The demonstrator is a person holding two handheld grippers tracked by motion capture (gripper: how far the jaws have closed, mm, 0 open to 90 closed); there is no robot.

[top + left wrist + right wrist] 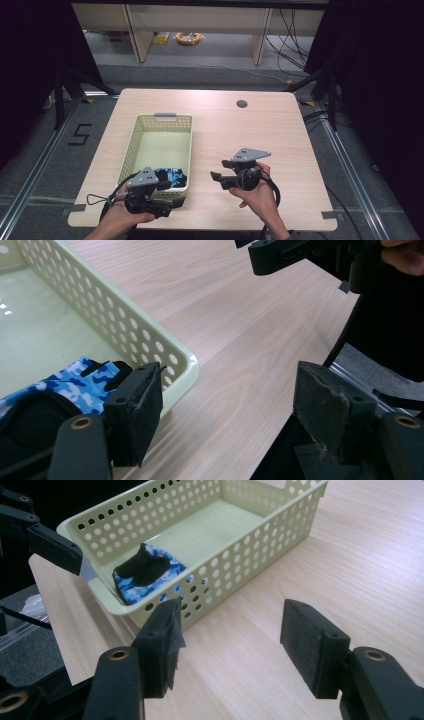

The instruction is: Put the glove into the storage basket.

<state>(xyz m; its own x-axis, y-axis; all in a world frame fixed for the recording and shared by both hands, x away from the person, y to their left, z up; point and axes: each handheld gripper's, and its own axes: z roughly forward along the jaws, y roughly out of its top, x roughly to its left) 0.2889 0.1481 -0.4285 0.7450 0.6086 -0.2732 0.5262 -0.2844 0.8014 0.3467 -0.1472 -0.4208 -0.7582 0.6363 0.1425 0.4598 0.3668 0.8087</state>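
Your landmark is the pale green perforated basket (159, 145) on the wooden table (260, 125). Blue camo glove (147, 572) w/ black cuff lies inside it, in the corner nearest you. Your left gripper (225, 410) sits just outside that same corner — jaws wide apart, nothing btwn them, one pad by the rim. Your right gripper (230, 645) is off to the basket's right, near its long side — jaws also spread wide, holding nothing.
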